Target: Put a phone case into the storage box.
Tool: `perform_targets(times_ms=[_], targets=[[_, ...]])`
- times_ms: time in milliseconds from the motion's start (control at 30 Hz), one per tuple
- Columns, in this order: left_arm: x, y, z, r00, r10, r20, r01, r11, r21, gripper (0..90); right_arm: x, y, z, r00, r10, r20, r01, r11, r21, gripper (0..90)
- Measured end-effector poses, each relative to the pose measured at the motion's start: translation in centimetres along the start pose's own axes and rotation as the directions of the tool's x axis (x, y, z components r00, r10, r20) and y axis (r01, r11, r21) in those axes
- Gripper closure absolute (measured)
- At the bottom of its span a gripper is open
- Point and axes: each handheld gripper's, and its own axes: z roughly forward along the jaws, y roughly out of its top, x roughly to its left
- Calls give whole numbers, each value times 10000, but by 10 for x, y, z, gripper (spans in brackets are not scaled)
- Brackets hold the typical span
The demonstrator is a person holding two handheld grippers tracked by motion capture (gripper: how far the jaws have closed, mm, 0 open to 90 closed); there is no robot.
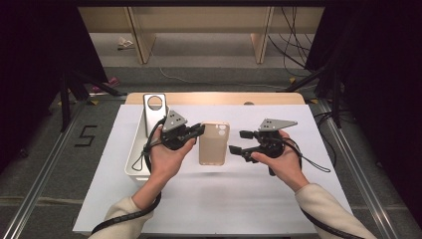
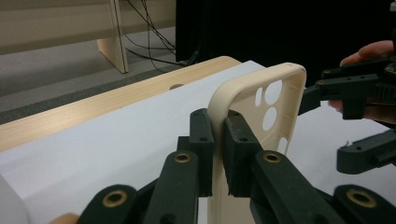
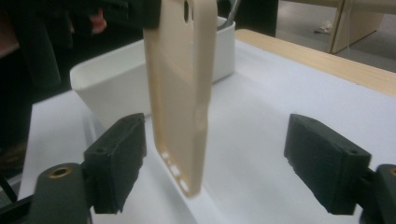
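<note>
Desk point(image 1: 219, 199) under white sheet, bare wherever the hands need room to work. That gives a plain, flat surface under both grippers.

White bin point(image 1: 135, 149) sits on the outer side of the left gripper point(image 1: 198, 131), touching the back of that hand or just beside it; can't tell which. A grey phone case point(image 1: 155, 107) with a round cutout stands upright at its far end. Looks like stock or drop-off kept within the left hand's reach.

Beige phone case point(image 1: 214, 143) is between the two grippers, held clear of the desk. In the left gripper view the jaws are clamped on its side rim point(image 2: 217, 116) near the camera-hole end, pads pressed on either face of the thin wall. Pinching the rim rather than the back makes sense: the only part narrow enough to bite on, and it leaves the rest of the case free.

Right gripper point(image 1: 238, 142) is just beside the case's other long edge, jaws wide apart. In the right gripper view the case point(image 3: 180, 88) hangs edge-on between the pads, nearer one pad point(image 3: 119, 156) but touching neither. So the left carries the whole load. My read: mid-handover or a re-grip, right lined up to close on the free edge.
</note>
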Motion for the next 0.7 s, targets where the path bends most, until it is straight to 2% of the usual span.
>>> perform_targets(times_ms=[200, 367, 533, 700], targets=[[6, 4, -6, 9999, -66, -95, 65, 9999, -149, 826, -6, -10, -14, 9995, -14, 306, 8, 9998, 197, 198], [9, 7, -10, 9999, 51, -153, -54, 9998, -193, 826, -10, -17, -22, 9985, -49, 548, 33, 9996, 294, 179], [13, 8, -12, 9995, 207, -218, -212, 9996, -212, 826, -9, -22, -27, 9974, -133, 709, 104, 9991, 410, 169], [15, 10, -15, 9995, 193, -253, -200, 9994, -294, 826, -6, -27, -31, 9965, -134, 823, 98, 9990, 440, 166]])
